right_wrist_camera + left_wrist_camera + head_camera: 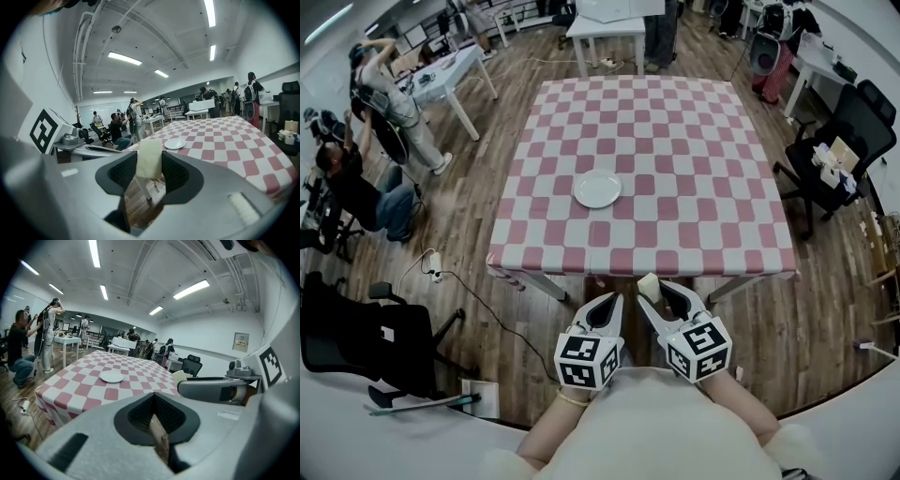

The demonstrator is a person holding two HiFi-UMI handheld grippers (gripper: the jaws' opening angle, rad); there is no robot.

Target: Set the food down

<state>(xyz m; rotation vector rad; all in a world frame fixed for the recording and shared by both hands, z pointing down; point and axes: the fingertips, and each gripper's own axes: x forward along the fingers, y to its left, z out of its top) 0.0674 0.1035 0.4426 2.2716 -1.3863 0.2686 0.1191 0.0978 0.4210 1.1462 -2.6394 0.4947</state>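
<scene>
Underfoot, wood floor [478, 234] across an open office room. Mid-room, square bench [675, 131] draped in a pink-and-white checked cloth, its near edge just ahead of both grippers. Behind and to the left, smaller white tables [455, 75], well apart from the bench. Off to the left, several people [366, 187], one crouched low, one standing with arms raised. On either side, black chairs [848, 141], clear of the cloth.

Low in head view, left gripper [609, 305], short of the bench edge and over the floor. Fingers drawn together; in the left gripper view only a thin sliver of floor between the dark pads. Nothing held.

Just beside it, right gripper [656, 292], at about the same height, tips aimed toward the bench edge. Fingers clamped on the food, one pad against each flat side, the block upright and poking out past the tips.

On the bench, white round plate [597, 188], left of centre and in the nearer half, well apart from both grippers.

Smallest, food [649, 281]: a pale cream block, in the air between the right fingers, at the near edge of the bench in head view. Not on the cloth; floor and a bench leg behind it in the right gripper view.
</scene>
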